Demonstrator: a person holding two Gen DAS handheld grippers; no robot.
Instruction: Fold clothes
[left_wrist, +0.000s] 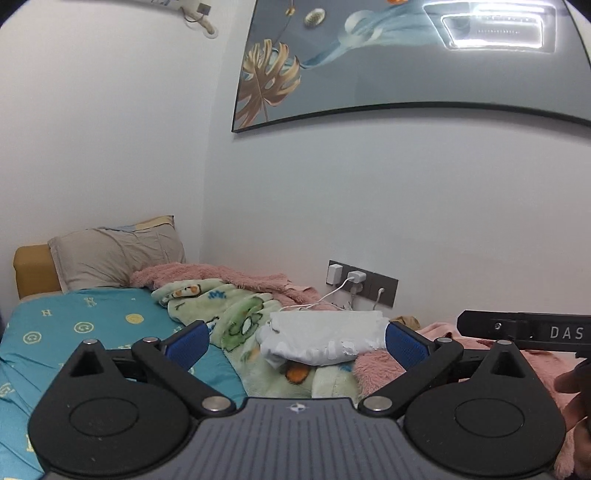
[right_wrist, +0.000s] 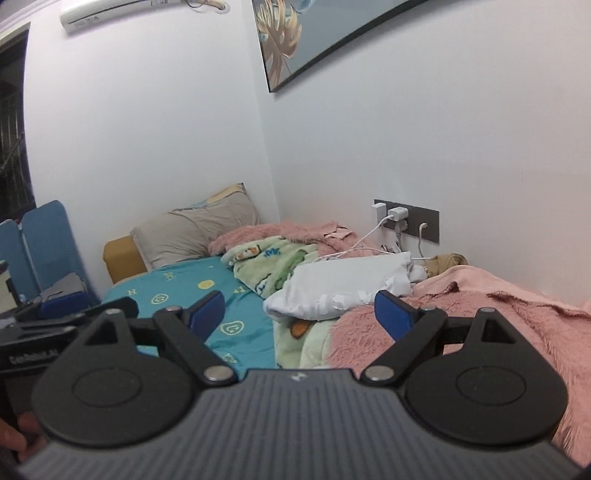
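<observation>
A folded white garment (left_wrist: 325, 334) (right_wrist: 351, 286) lies on top of the green cartoon blanket (left_wrist: 236, 317) (right_wrist: 273, 269) on the bed, near the wall. My left gripper (left_wrist: 295, 339) is open, held above the bed and short of the garment, with nothing between its blue pads (left_wrist: 188, 341). In the right wrist view my right gripper (right_wrist: 301, 314) is open too, hovering in front of the garment with nothing held. A part of the right gripper (left_wrist: 524, 328) shows at the right edge of the left wrist view.
A pink fluffy blanket (right_wrist: 461, 314) (left_wrist: 461, 354) covers the right side of the bed. A teal sheet (left_wrist: 88, 325) (right_wrist: 192, 291) and a grey pillow (left_wrist: 114, 258) (right_wrist: 195, 232) lie to the left. White charger cables (right_wrist: 369, 243) run from a wall socket (left_wrist: 364, 282) behind the garment.
</observation>
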